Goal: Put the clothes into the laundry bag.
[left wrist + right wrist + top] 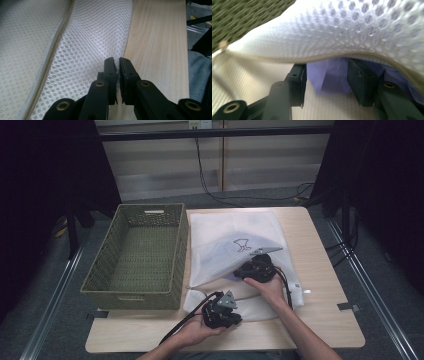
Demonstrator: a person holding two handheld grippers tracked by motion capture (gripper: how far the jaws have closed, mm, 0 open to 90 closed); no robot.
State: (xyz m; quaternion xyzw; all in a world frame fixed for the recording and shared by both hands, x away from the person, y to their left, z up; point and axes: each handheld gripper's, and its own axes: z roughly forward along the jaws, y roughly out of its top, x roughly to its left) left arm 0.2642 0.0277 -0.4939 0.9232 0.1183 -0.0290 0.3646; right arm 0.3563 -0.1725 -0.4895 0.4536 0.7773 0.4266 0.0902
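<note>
the white mesh bag (pixel 235 245) lies on the wooden table (pixel 325 270), just right of the green basket (pixel 137 257). the left gripper (pixel 115 65) pinches the bag's near edge. the right gripper (pixel 325 75) reaches into the bag's zipped opening, jaws apart (a purple cloth (pixel 329 75) sits loose between them).

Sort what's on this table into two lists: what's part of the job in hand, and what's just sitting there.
In the job:
- mesh laundry bag, zip open
- lilac cloth inside the bag's mouth
- left gripper, pinching the bag's edge
- right gripper, jaws apart at the opening, around the cloth

Just sitting there:
- green woven basket
- black cables on the floor behind the table
</note>
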